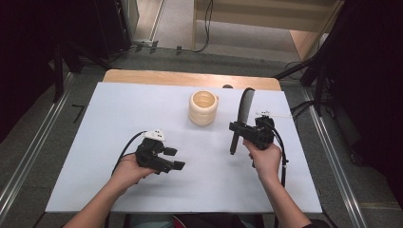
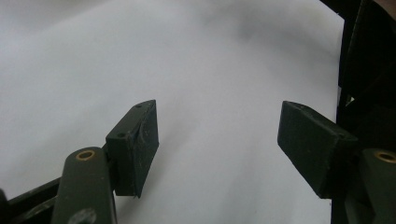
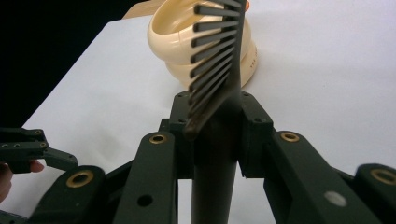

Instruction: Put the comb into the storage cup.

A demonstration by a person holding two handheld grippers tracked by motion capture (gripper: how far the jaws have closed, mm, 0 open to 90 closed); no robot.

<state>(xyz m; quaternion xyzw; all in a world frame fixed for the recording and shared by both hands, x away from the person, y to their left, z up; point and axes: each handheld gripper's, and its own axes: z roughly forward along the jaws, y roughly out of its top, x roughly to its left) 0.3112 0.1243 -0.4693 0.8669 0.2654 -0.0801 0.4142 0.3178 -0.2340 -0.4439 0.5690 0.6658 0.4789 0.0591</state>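
The long black plastic comb [image 1: 242, 116] is clamped in the right gripper [image 1: 240, 129], above the right half of the white table top [image 1: 119, 123]. In the high view its long axis runs from near to far with a slight lean to the right: the handle end points back toward the person and hangs just below the jaws, while the toothed end points away, toward the far edge of the table. In the right gripper view the comb [image 3: 217, 70] rises straight up between the two black jaws, its teeth sticking out to the left (the handle below them is a plain round bar).

The right gripper [image 3: 212, 135] has its jaws pressed together on the comb's handle, one on each side, just below where the teeth begin. The person's right hand [image 1: 266, 159] holds this gripper from below.

The cream ribbed round cup [image 1: 203, 108] stands upright on the table just left of the comb's toothed end, near it but apart. In the right gripper view the cup [image 3: 173, 42] sits behind the teeth.

The left gripper [image 1: 177, 159] lies low over the left-centre of the table in the left hand [image 1: 126, 171], well apart from the comb. Its jaws stand wide apart with nothing between them but bare white table [image 2: 219, 70].
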